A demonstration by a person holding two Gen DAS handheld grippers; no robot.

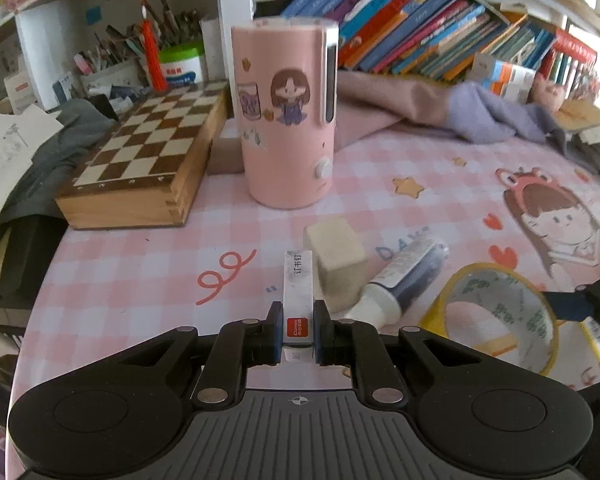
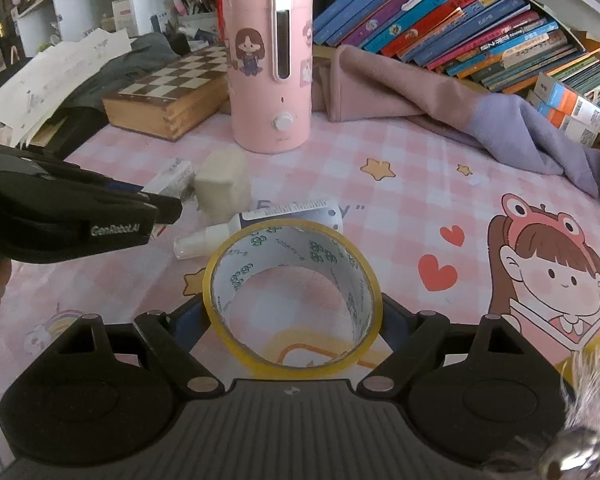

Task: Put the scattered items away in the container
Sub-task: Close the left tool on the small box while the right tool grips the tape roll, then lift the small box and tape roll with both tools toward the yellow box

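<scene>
Tongs [image 1: 298, 330] grip staple box [image 1: 298, 292] lengthwise.

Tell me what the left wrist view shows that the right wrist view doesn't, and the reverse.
Only the left wrist view shows the left gripper shut on the staple box, red label up, and the green-lidded jar behind the chessboard.

Only the right wrist view shows the right gripper with its fingers either side of the tape roll, which rests on the mat, plus the left gripper's outer side, marked GenRobot.AI.

Both show the pink humidifier, beige block, tube, books and pink cloth.
</scene>
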